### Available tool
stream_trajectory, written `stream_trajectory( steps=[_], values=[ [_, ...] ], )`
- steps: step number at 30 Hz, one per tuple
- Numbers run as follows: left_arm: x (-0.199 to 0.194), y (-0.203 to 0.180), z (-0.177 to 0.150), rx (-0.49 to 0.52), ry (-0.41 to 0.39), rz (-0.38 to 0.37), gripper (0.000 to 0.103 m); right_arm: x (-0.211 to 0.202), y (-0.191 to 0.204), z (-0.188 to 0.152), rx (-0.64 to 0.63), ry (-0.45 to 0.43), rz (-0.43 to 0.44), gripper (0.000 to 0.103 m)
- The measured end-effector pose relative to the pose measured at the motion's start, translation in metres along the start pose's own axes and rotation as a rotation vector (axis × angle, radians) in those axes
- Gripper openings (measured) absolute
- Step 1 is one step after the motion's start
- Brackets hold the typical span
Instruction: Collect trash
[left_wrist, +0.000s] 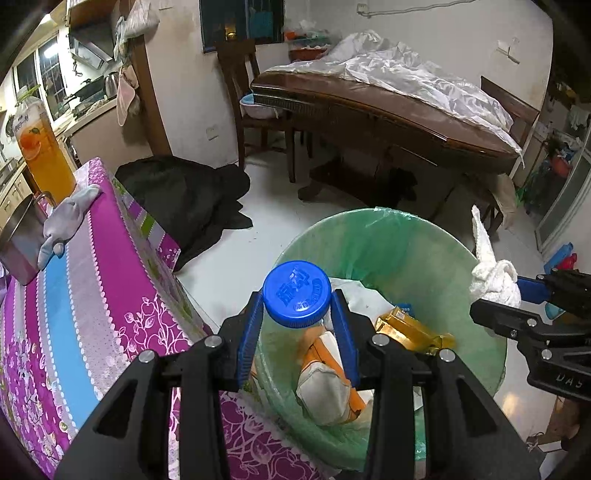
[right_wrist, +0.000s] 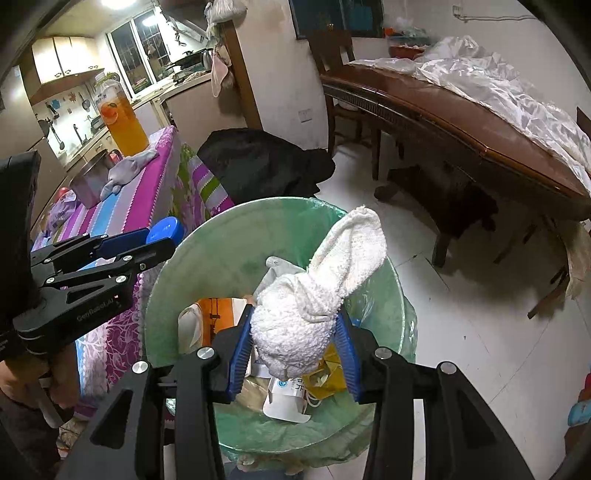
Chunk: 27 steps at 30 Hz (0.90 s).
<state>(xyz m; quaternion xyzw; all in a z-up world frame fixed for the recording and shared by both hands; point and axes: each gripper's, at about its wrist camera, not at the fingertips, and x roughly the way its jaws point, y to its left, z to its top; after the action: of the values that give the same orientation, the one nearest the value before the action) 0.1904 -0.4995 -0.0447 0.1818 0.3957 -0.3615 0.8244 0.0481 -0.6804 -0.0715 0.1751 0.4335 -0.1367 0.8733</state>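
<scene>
Bottle clamped in left gripper, cloth clamped in right gripper, both above bin

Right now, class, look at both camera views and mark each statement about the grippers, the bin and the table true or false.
1. The left gripper holds a blue cap. True.
2. The right gripper is empty. False: it grips a white cloth.
3. The bin has a green liner. True.
4. The bin is empty. False: a yellow packet and other rubbish lie inside.
5. The orange drink bottle lies on the floor. False: it stands on the striped tablecloth.
</scene>
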Motion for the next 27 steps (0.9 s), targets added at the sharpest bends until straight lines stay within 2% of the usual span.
stream_trajectory(
  steps=[5,7,9,11,17,19,20,24,27],
  values=[
    [0.000,-0.003,0.002,0.005,-0.006,-0.001,0.037,-0.001,-0.001,-0.001,0.008,-0.005,0.003,0.046],
    [0.001,-0.002,0.003,0.003,-0.005,0.001,0.048,-0.002,-0.003,-0.003,0.012,-0.008,0.005,0.056],
    [0.000,-0.002,0.003,-0.001,-0.016,0.012,0.069,-0.003,-0.005,-0.004,0.018,-0.017,0.005,0.065],
    [0.000,0.000,0.003,-0.008,-0.017,0.013,0.074,-0.005,-0.006,-0.004,0.024,-0.025,0.006,0.068],
    [0.003,0.005,0.001,-0.023,-0.007,0.021,0.075,-0.014,-0.011,-0.007,0.033,-0.050,0.003,0.068],
    [0.000,0.007,0.000,-0.027,-0.012,0.023,0.077,-0.022,-0.009,-0.011,0.023,-0.082,0.002,0.073],
    [-0.003,0.007,-0.001,-0.028,-0.020,0.024,0.078,-0.028,-0.007,-0.014,0.013,-0.107,-0.009,0.079],
    [-0.025,0.009,-0.009,-0.028,-0.083,0.024,0.086,-0.065,0.011,-0.035,-0.020,-0.261,-0.078,0.096],
    [-0.048,0.011,-0.021,-0.035,-0.148,0.028,0.091,-0.093,0.029,-0.059,-0.028,-0.382,-0.124,0.098]
  ],
)
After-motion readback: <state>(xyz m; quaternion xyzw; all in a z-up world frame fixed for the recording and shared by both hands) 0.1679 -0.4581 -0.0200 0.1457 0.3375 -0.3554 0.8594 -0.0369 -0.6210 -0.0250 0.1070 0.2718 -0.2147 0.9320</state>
